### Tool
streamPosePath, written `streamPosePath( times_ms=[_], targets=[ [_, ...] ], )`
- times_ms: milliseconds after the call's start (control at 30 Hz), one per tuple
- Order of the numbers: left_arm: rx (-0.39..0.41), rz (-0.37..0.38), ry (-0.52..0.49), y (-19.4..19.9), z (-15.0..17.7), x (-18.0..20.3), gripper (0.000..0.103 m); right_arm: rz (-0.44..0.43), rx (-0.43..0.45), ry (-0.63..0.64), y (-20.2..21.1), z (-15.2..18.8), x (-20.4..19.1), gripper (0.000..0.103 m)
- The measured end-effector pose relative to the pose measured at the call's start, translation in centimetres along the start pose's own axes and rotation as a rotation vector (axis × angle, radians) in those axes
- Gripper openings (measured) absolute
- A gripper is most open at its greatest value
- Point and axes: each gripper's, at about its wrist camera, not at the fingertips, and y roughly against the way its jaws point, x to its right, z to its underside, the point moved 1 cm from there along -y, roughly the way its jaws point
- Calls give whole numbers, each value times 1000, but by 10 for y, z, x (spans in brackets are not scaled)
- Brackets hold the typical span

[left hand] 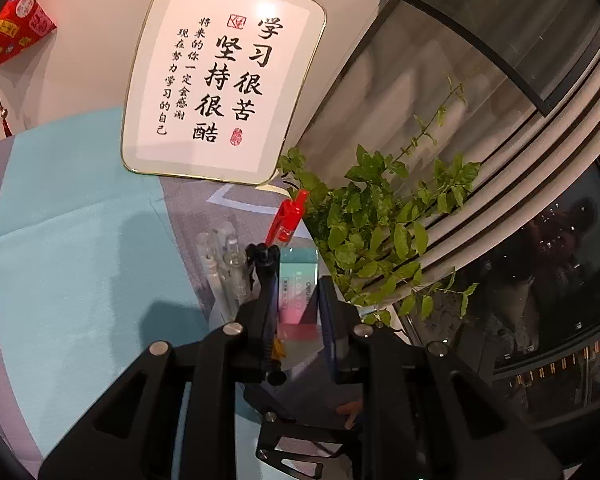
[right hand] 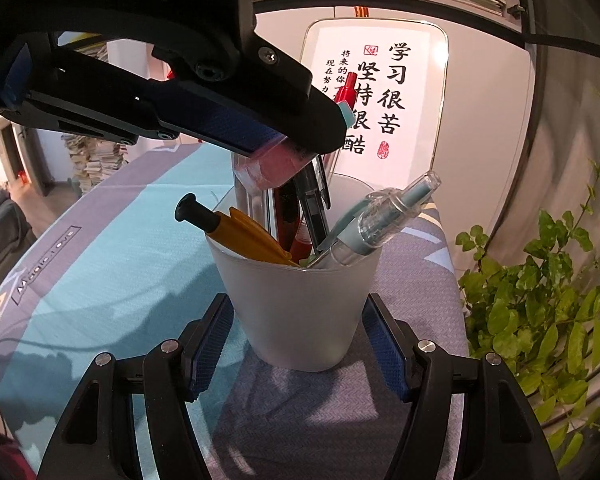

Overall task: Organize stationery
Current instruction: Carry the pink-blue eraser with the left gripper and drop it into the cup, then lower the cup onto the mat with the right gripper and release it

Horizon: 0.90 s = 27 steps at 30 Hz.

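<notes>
The desk (right hand: 100, 248) has a blue and grey cloth on it. A white sign (right hand: 384, 96) with black writing leans at the far side, and a leafy plant (right hand: 540, 300) sits to the right.

In the middle stands a frosted cup (right hand: 296, 304). The right gripper (right hand: 296, 354) hugs it near the bottom, one blue pad pressed on each side, so the cup stays put.

Pens already stick up out of the cup: a clear pen (right hand: 384, 220) leaning right, a yellow pen (right hand: 236, 236) leaning left, and a red pen (right hand: 346, 88) at the back.

The left gripper (right hand: 300, 148) is above the cup, closed narrow on an eraser (left hand: 298, 300) in a pink and green wrapper. The eraser is just over the cup's mouth.

I think the job now is to drop the eraser in. To do it well, aim for a gap between the pens, go down slowly, and open only when the eraser is inside the rim. Bumping a pen could tip things, so the right gripper should keep steady.
</notes>
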Motion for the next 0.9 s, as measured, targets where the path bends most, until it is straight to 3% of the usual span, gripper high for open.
streamPosePath(
  times_ms=[133,433,667,900],
  targets=[
    [16,-4,-7,3,0,1,27,0,0,1,0,0,0,68],
    [97,-30,-41,38,11,-2,28,0,-10,-2,-2,0,2,68],
    [169,-114,12,75,40,-43,32,20,6,3,2,1,-2,69],
    [188,-178,82,96,67,-83,32,1,43,-102,10,-14,4,75]
  ],
)
